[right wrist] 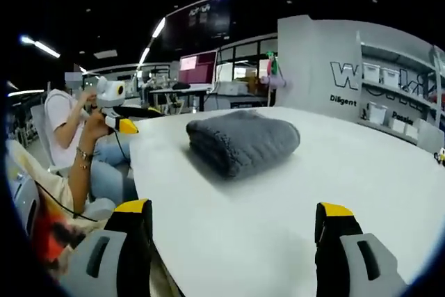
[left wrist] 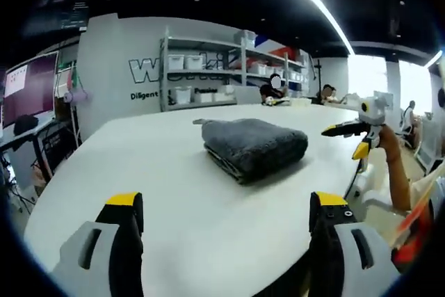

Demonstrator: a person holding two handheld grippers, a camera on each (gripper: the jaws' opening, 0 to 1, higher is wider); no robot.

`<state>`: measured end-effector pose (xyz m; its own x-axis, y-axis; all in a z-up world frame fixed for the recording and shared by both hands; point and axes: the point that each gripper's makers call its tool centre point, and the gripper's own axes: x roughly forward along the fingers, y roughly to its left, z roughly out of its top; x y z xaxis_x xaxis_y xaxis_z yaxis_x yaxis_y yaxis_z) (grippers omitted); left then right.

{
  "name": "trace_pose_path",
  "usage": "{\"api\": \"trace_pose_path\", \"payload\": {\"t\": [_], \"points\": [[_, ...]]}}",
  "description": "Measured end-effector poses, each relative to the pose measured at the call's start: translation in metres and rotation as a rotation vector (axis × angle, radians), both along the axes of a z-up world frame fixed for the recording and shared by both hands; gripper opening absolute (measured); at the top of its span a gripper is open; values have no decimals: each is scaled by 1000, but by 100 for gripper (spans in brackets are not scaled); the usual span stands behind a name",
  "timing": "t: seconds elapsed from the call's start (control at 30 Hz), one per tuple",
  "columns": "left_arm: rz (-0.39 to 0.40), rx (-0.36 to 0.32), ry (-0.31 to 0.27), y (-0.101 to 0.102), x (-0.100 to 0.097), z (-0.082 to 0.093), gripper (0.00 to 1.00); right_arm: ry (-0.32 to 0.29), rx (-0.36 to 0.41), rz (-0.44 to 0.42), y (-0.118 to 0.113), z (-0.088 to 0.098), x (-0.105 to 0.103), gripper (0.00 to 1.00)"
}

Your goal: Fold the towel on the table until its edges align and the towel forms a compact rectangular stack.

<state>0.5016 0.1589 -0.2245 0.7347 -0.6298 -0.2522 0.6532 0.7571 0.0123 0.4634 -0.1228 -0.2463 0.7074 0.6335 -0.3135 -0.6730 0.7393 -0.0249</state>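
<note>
A grey towel [left wrist: 254, 145] [right wrist: 243, 140] lies folded into a thick compact stack on the white table [left wrist: 160, 179] [right wrist: 361, 172]. My left gripper [left wrist: 226, 213] is open near the table's edge, well short of the towel, with nothing between its yellow-tipped fingers. My right gripper [right wrist: 234, 217] is also open and empty at another edge, apart from the towel. In the left gripper view the right gripper [left wrist: 345, 140] hangs beyond the table's right edge in a hand. The left gripper [right wrist: 141, 119] is held off the table's left edge in the right gripper view.
Shelves with white bins [left wrist: 208, 74] [right wrist: 389, 99] stand against a lettered wall behind the table. Monitors and desks [left wrist: 31, 92] [right wrist: 198, 74] stand off to one side. A seated person [right wrist: 66, 126] is beside the table, and others [left wrist: 278, 92] sit further back.
</note>
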Motion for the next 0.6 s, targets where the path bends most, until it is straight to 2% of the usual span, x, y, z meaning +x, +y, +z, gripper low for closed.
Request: {"api": "trace_pose_path", "payload": {"t": [0.3,0.6], "points": [[-14,-4,12,-1,-8,-1,97,-15,10,-12,-5,8,-4,99],[-29,-12,23,1,-13,-1,96,-21,8,0,1,10,-9,99]]}}
